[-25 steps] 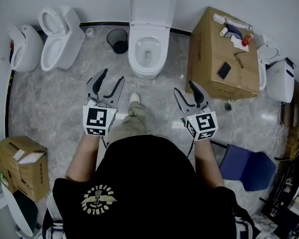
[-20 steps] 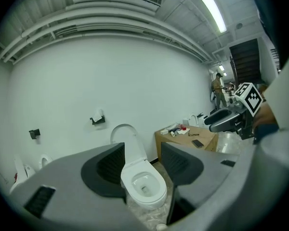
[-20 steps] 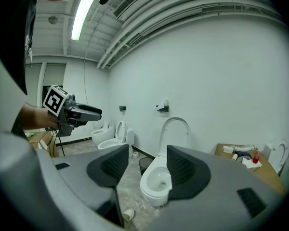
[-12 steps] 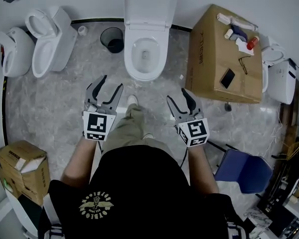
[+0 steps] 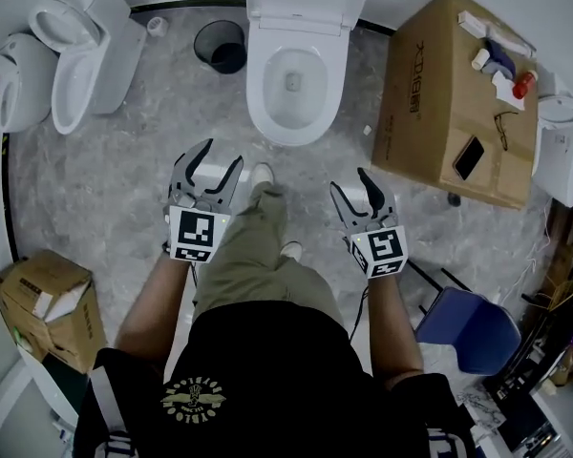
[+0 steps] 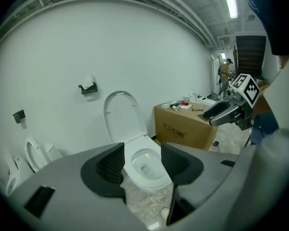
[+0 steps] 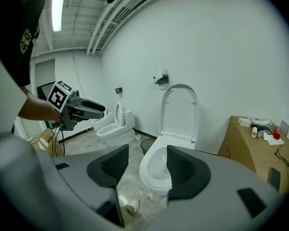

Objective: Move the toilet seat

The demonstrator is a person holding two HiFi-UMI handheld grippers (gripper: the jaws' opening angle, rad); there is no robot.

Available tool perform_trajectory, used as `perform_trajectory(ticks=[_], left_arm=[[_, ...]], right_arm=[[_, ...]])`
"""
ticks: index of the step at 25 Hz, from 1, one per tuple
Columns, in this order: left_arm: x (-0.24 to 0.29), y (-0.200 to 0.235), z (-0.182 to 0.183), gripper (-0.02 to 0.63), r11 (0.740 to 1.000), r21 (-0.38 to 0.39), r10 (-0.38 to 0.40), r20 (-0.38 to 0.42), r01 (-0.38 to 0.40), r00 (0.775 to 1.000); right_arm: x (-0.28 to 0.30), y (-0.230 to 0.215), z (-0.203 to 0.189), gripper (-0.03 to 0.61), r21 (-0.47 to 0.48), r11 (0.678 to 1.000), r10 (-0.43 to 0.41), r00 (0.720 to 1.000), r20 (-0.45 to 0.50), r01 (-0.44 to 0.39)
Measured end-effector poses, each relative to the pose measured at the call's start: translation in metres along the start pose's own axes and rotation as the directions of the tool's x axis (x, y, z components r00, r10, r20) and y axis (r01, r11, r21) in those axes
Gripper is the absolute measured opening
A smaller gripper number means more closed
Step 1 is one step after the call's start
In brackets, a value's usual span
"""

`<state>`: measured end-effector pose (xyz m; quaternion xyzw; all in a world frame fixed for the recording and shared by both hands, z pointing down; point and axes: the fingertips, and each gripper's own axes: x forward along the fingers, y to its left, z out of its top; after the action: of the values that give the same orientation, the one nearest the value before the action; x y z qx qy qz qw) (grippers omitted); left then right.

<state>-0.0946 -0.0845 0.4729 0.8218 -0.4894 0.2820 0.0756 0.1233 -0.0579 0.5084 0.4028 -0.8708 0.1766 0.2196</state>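
Seat: raised, upright against the wall behind the toilet bowl, at 12 o'clock from the person.
Left gripper: fingers wide, nothing between them; points at the bowl, well short of it.
Right gripper: fingers wide, empty; well apart from the seat.
Box: 2 o'clock, beside the toilet.
Bin: 11 o'clock.
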Motion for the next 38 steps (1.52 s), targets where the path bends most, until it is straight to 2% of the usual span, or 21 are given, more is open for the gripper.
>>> perform_trajectory(ticks=[12, 16, 22, 27, 30, 35, 38], left_arm=[[0.125, -0.009, -0.127, 0.221, 0.996, -0.045, -0.082, -0.139, 0.076, 0.987], [0.157, -0.010, -0.177, 0.221, 0.996, -0.033, -0.088, -0.203, 0.083, 0.975], [0.215, -0.018, -0.241, 0.221, 0.992, -0.038, -0.124, -0.257, 0.118, 0.959], [0.234, -0.025, -0.301, 0.221, 0.988, -0.018, -0.148, -0.329, 0.151, 0.933], [0.251, -0.026, -0.326, 0.221, 0.988, -0.036, -0.155, -0.353, 0.152, 0.923], [0.275, -0.041, -0.354, 0.221, 0.980, -0.048, -0.196, -0.376, 0.192, 0.906], [0.282, -0.046, -0.359, 0.221, 0.977, -0.032, -0.208, -0.387, 0.213, 0.898]], right_arm=[[0.116, -0.044, -0.107, 0.238, 0.030, 0.999, 0.014, 0.990, -0.142, -0.010], [0.154, -0.042, -0.153, 0.238, 0.043, 0.998, 0.048, 0.980, -0.194, -0.040], [0.198, -0.061, -0.218, 0.238, 0.037, 0.998, 0.060, 0.962, -0.267, -0.052], [0.228, -0.070, -0.265, 0.238, 0.033, 0.998, 0.060, 0.947, -0.317, -0.052], [0.247, -0.078, -0.289, 0.238, 0.012, 0.998, 0.062, 0.936, -0.346, -0.062], [0.278, -0.093, -0.329, 0.239, 0.025, 0.999, 0.034, 0.925, -0.378, -0.026], [0.291, -0.093, -0.331, 0.247, 0.009, 1.000, 0.024, 0.922, -0.386, -0.022]])
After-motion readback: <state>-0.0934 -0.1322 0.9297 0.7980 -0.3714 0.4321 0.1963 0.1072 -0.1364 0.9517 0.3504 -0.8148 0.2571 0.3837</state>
